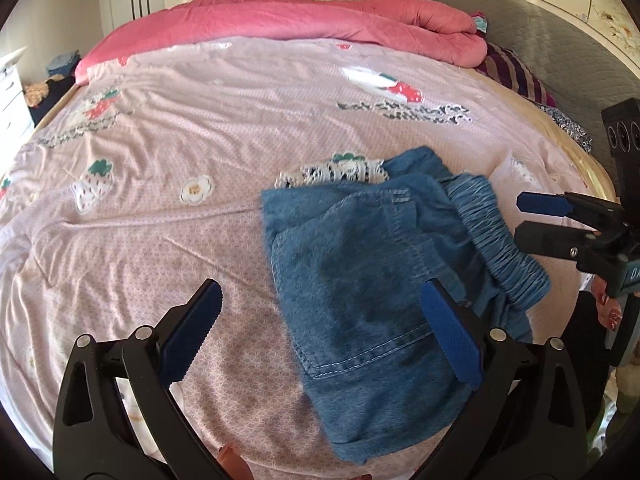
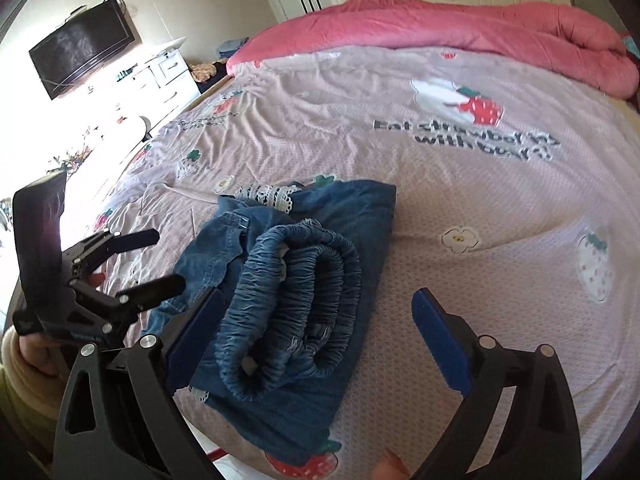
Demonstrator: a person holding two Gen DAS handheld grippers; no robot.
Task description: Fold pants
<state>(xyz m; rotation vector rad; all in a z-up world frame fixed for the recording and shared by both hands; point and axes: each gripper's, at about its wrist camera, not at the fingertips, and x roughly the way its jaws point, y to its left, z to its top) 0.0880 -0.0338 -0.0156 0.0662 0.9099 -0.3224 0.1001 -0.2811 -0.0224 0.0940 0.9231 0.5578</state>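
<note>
The blue denim pants lie folded into a small bundle on the pink strawberry-print sheet, with the ruched elastic waistband on top and a white lace hem showing at the far side. My left gripper is open and empty, hovering above the bundle's left part. My right gripper is open and empty, just above the waistband end. Each gripper also shows in the other's view: the right gripper at the bundle's right, the left gripper at its left.
A rolled pink quilt lies along the far side of the bed. A striped pillow and grey headboard are at the right. White drawers and a wall TV stand beyond the bed's left edge.
</note>
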